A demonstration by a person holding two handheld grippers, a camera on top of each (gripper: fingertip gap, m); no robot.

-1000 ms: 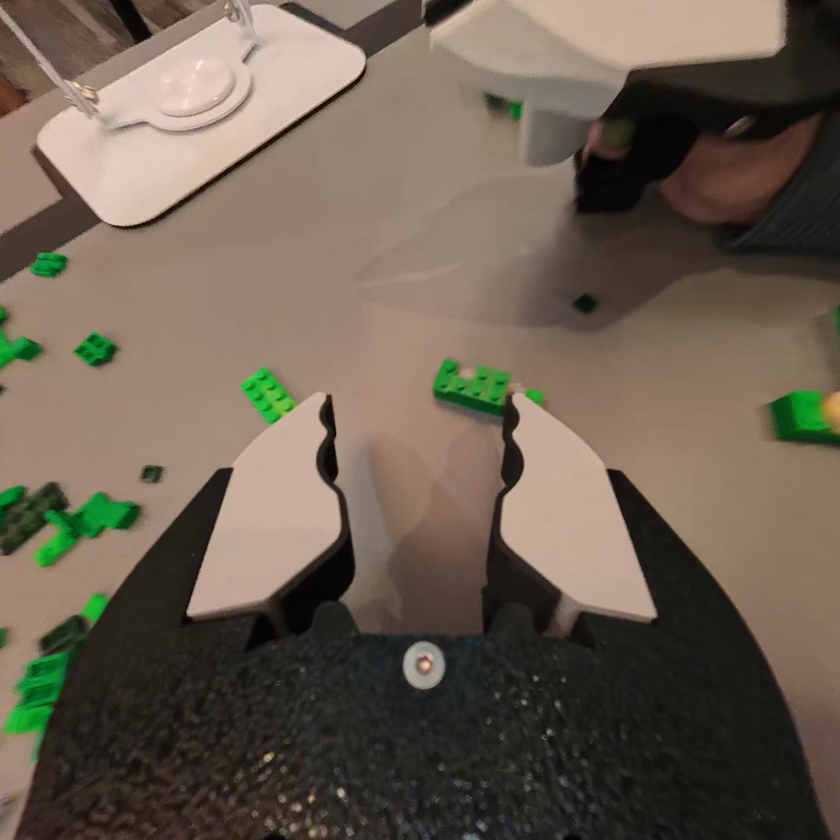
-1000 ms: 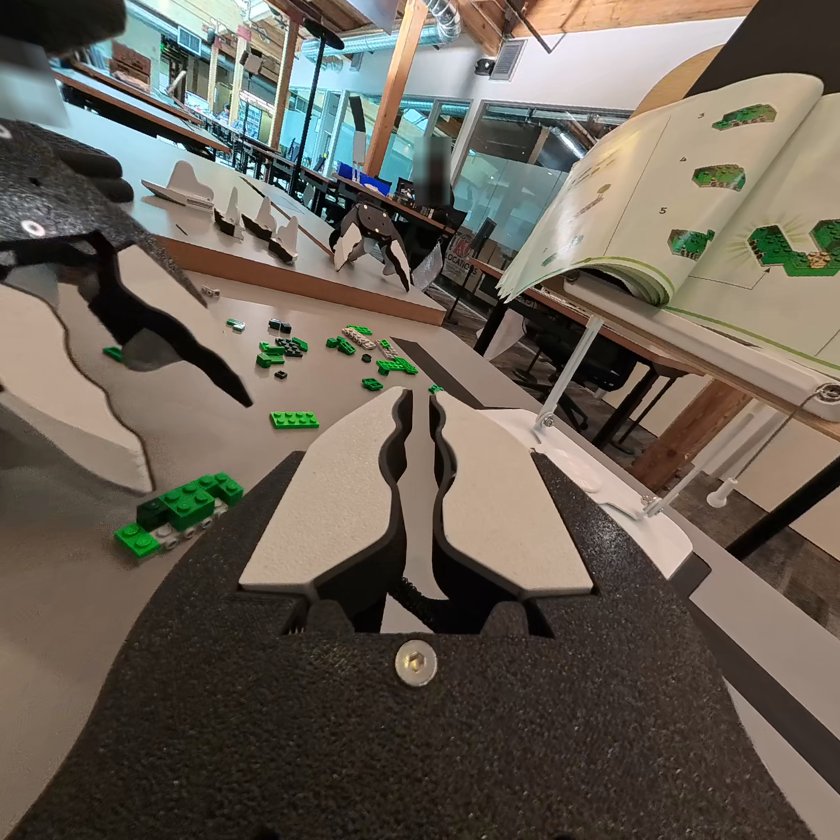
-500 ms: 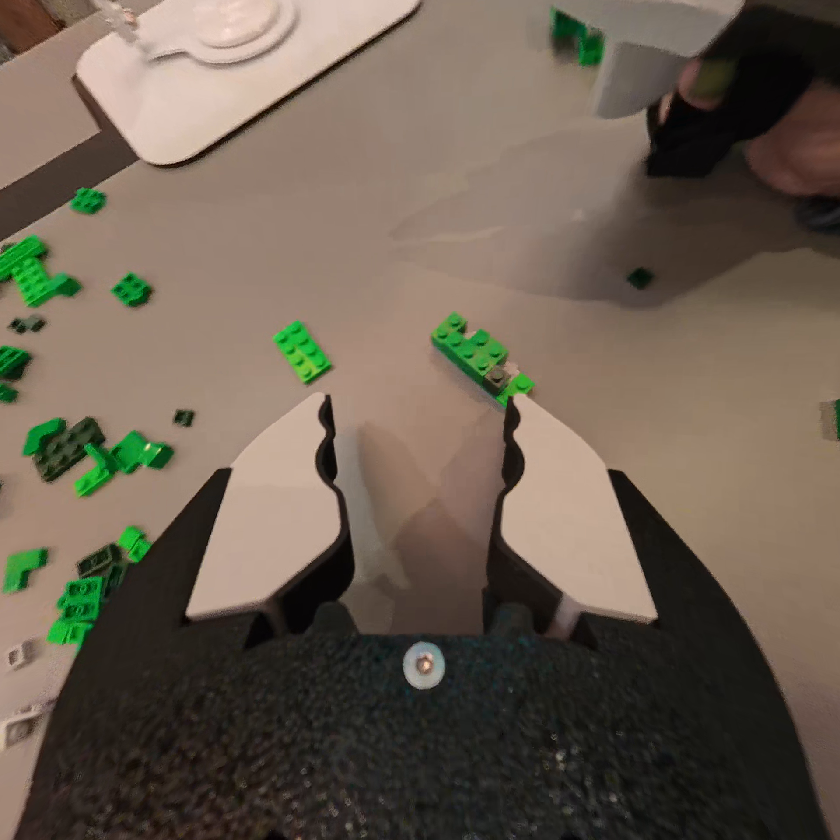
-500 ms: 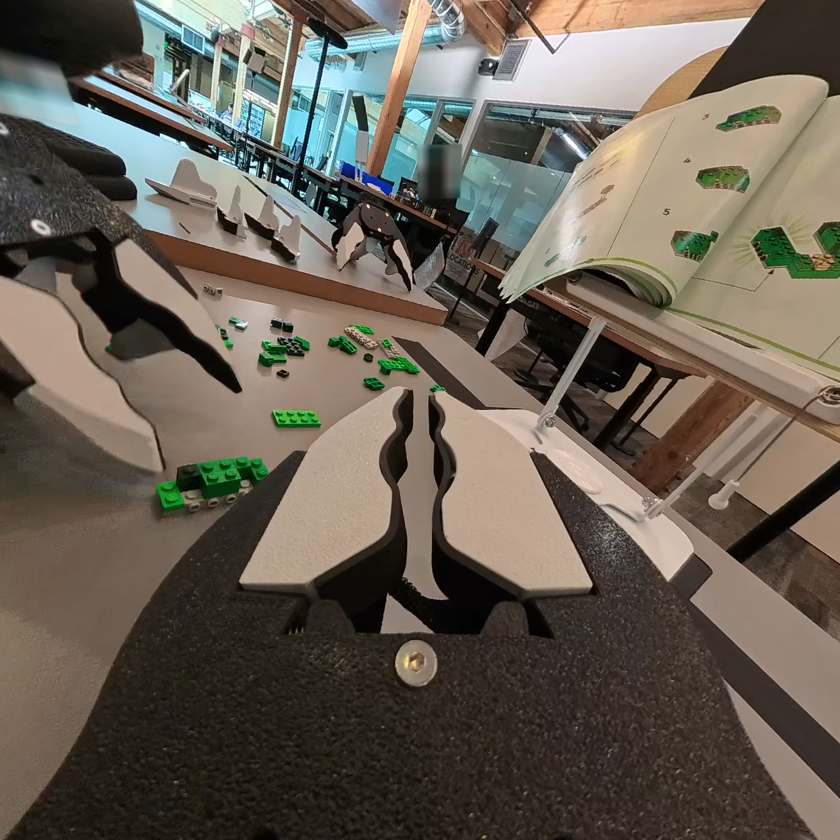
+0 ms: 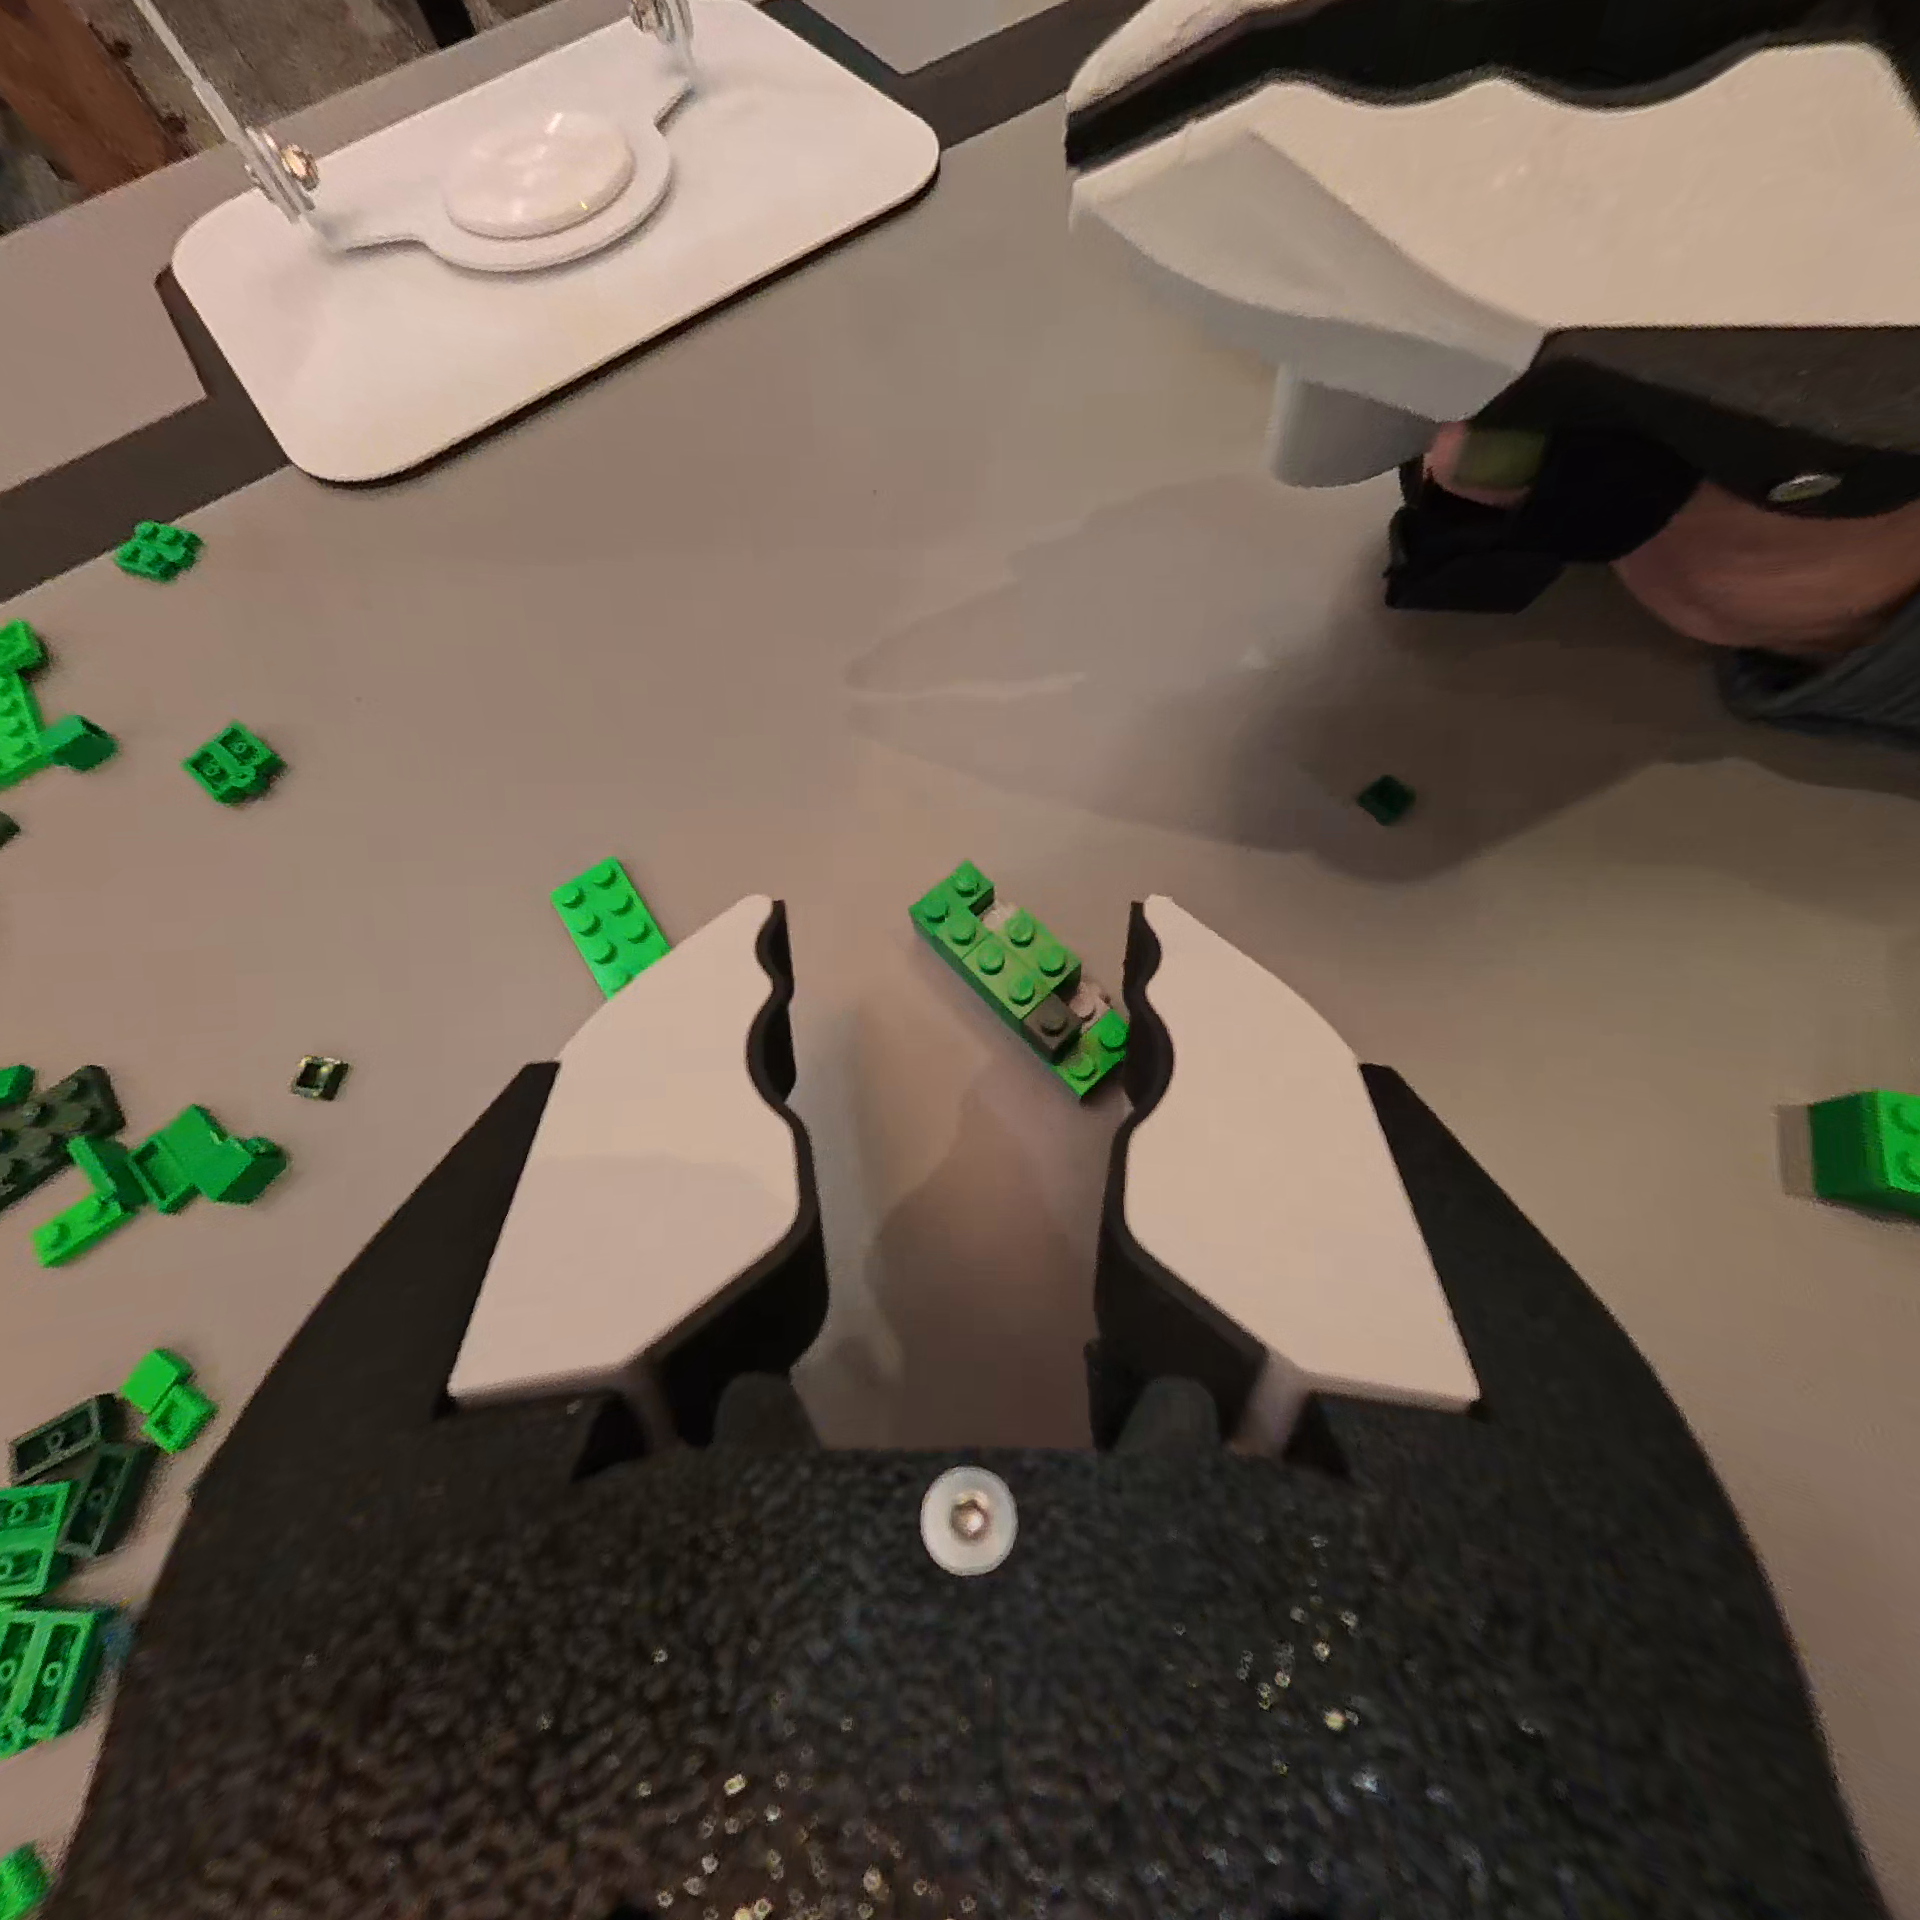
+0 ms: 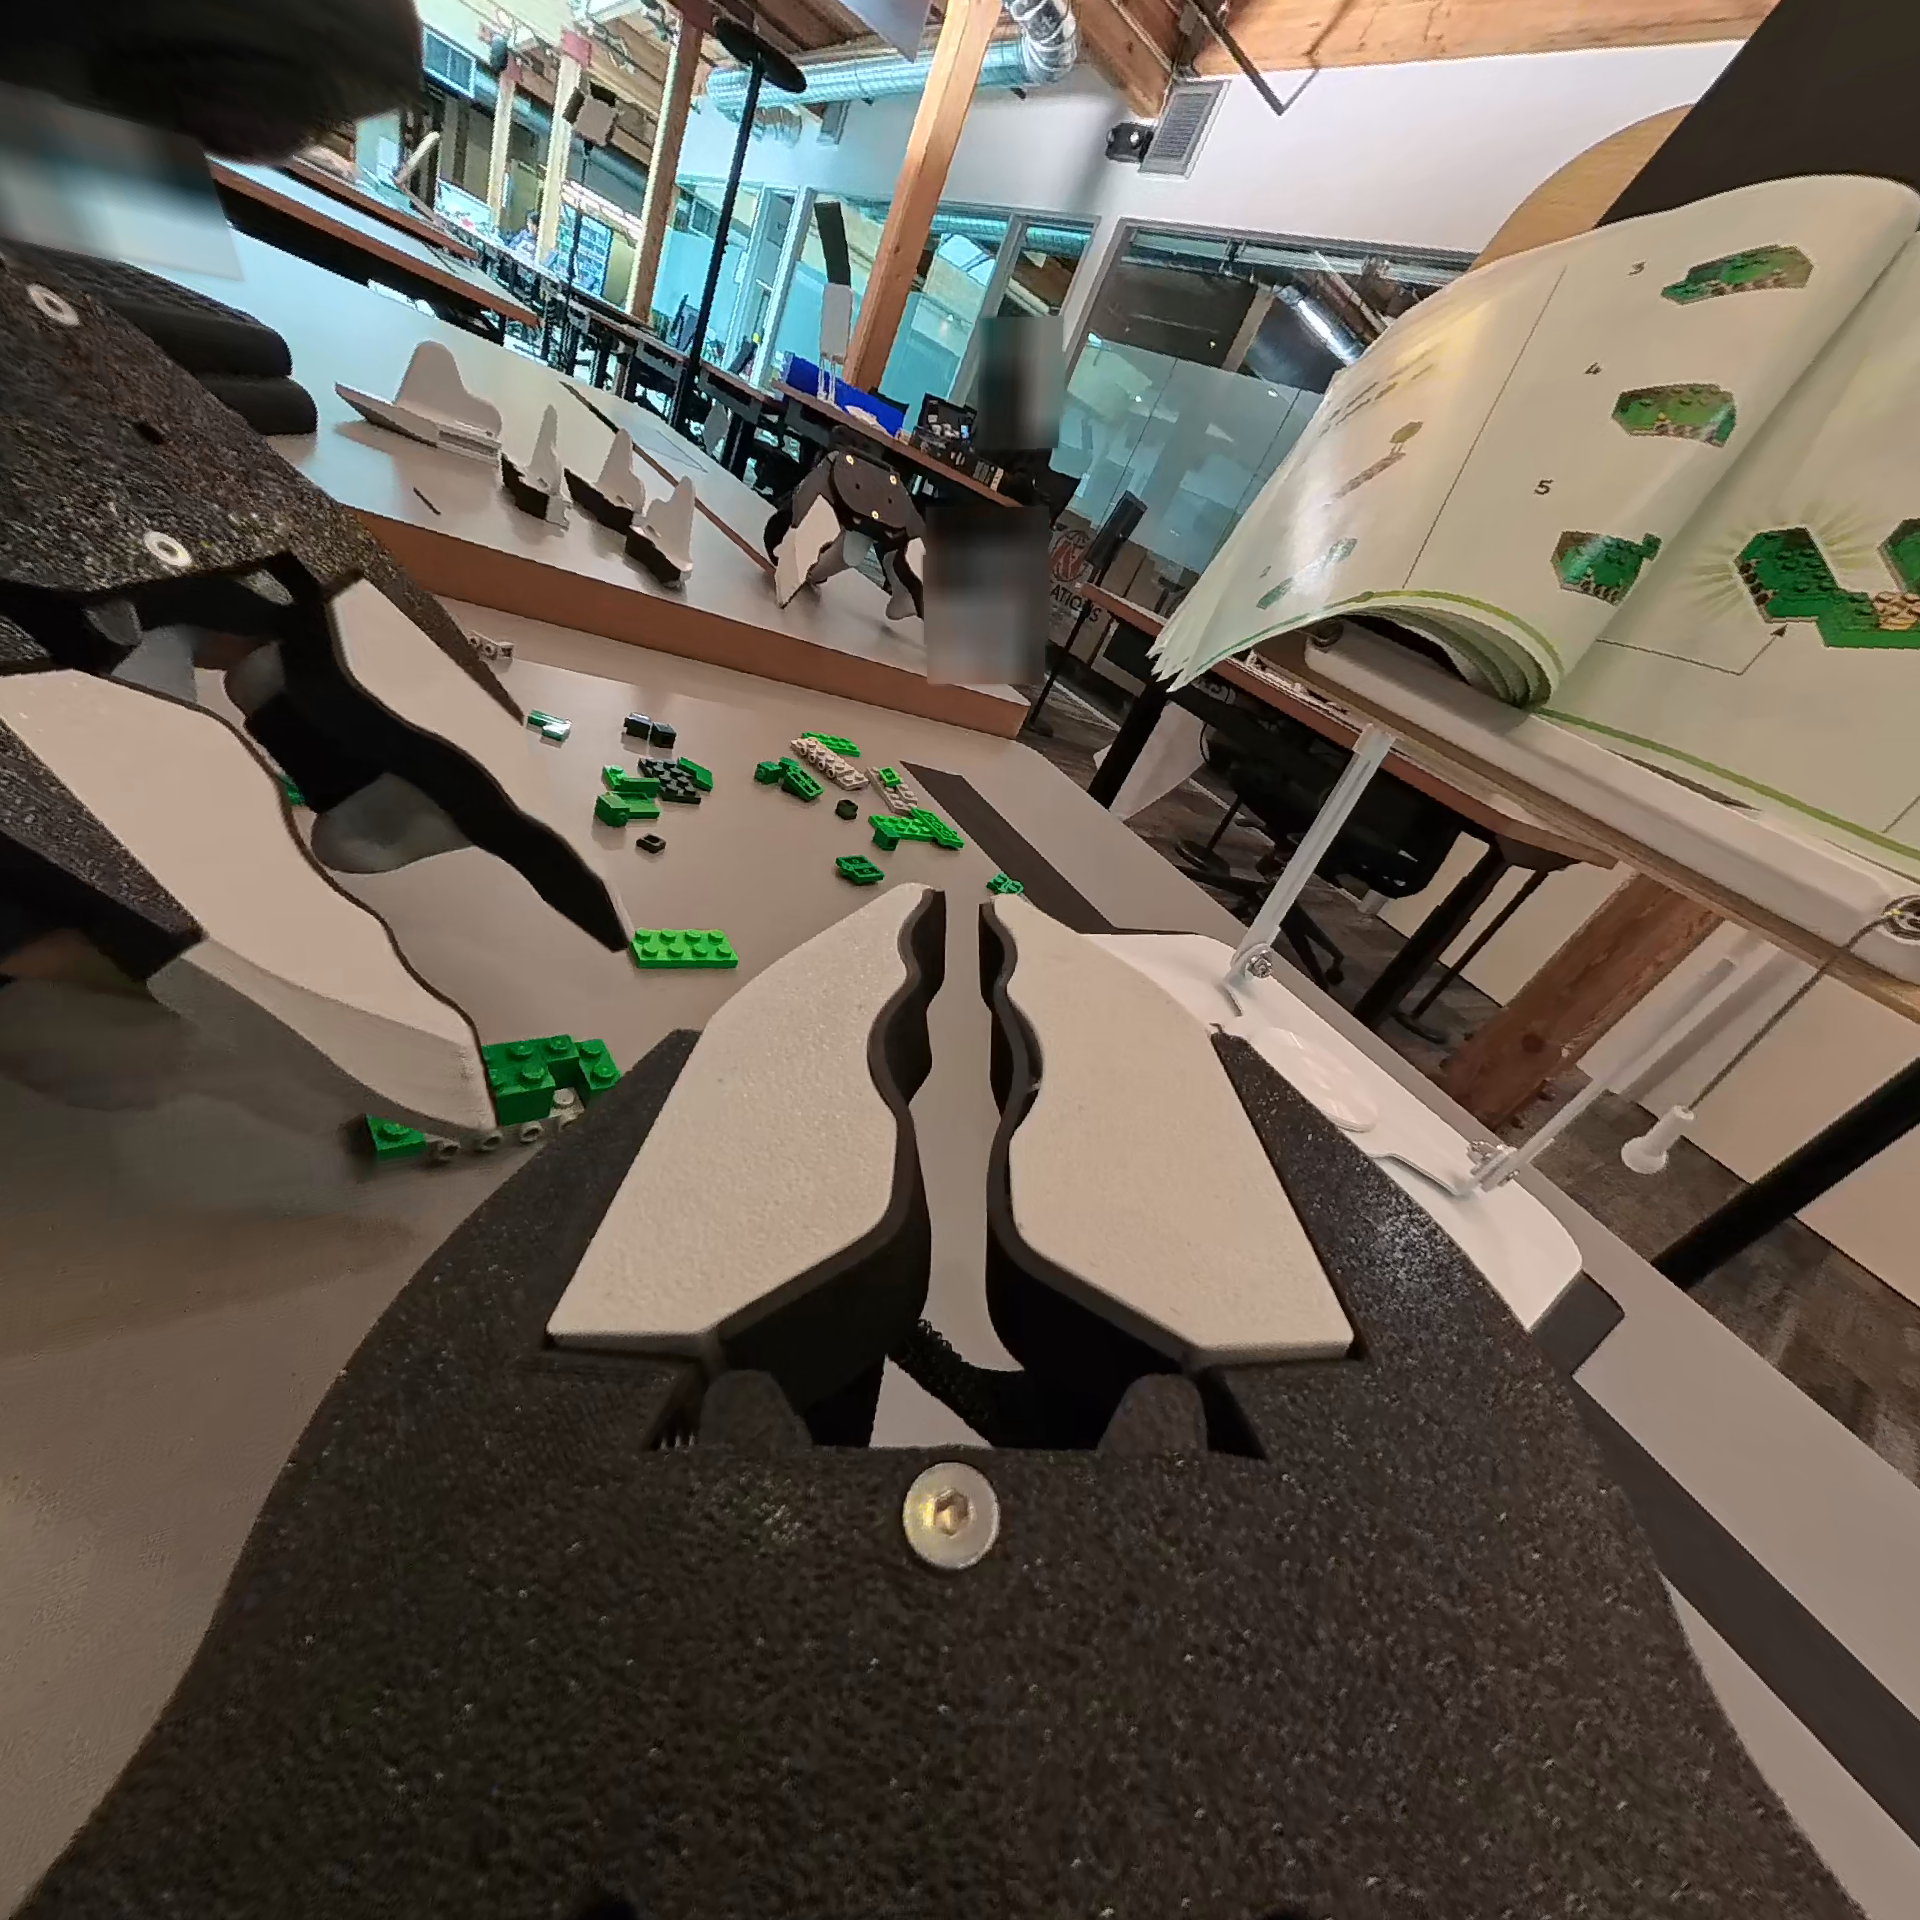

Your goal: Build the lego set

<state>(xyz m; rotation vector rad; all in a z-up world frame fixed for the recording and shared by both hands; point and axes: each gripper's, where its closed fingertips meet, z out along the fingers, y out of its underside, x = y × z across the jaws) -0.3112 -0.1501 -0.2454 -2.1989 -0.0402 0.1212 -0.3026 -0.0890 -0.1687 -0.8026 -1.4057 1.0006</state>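
A small green lego assembly (image 5: 1013, 971) with grey pieces under it lies on the grey table (image 5: 727, 644). My left gripper (image 5: 956, 920) is open, low over the table. The assembly sits between its fingertips, close to the right finger; I cannot tell whether they touch. The right wrist view shows the same left gripper (image 6: 549, 1027) astride the assembly (image 6: 540, 1070). My right gripper (image 6: 961, 909) is shut with a thin gap and holds nothing. It hovers above the table at the upper right of the left wrist view (image 5: 1455, 208). A flat green plate (image 5: 610, 923) lies just left of the left finger.
Loose green and dark bricks (image 5: 156, 1153) are scattered at the left. A green brick (image 5: 1870, 1153) and a tiny dark piece (image 5: 1385, 800) lie at the right. A white stand base (image 5: 551, 229) sits at the far edge and carries an open instruction booklet (image 6: 1662, 468). A hand (image 5: 1766, 592) holds the right gripper. Across from one pair of fingers to the other is roughly 10 cm. The right gripper is farther from the flat green plate (image 5: 610, 923), some 15 cm, than the left, some 5 cm.
My left gripper has moved forward and down, so the assembly now lies between its open fingers instead of ahead of them. The right gripper stays shut, nearly still.
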